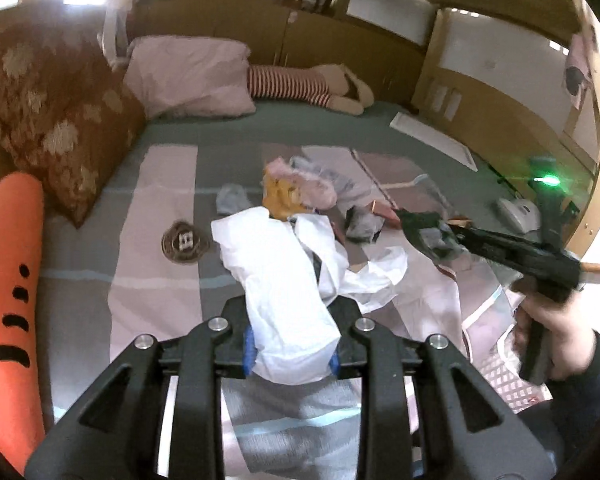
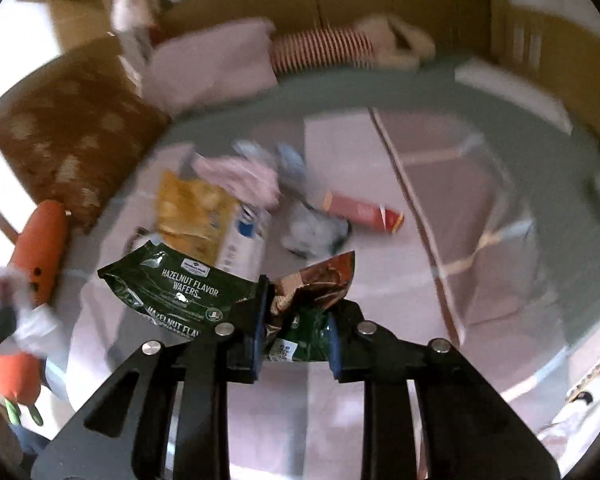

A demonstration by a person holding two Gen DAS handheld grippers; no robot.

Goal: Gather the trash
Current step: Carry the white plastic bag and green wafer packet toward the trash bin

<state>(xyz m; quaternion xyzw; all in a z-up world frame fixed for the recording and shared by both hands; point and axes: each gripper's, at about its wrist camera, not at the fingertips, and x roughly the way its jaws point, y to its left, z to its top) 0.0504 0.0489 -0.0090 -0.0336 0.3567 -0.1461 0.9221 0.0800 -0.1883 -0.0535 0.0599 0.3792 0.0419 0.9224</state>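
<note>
My left gripper point(image 1: 292, 350) is shut on a white plastic bag point(image 1: 288, 280) that hangs crumpled over the bed. My right gripper point(image 2: 296, 340) is shut on a dark green hazelnut wafer wrapper point(image 2: 180, 292), with a brown wrapper point(image 2: 320, 284) bunched beside it. In the left wrist view the right gripper point(image 1: 432, 232) reaches in from the right with the wrapper. On the bed lie a yellow snack bag point(image 2: 192, 212), a red box point(image 2: 360, 212), a pink wrapper point(image 1: 304, 184) and grey crumpled pieces point(image 1: 230, 198).
The bed has a striped pink and grey cover point(image 1: 156, 208). A brown flowered pillow point(image 1: 52, 120), a pink pillow point(image 1: 188, 76), a striped plush toy point(image 1: 300, 86) and an orange carrot plush point(image 1: 8, 280) lie around. A round brown item point(image 1: 184, 242) sits left.
</note>
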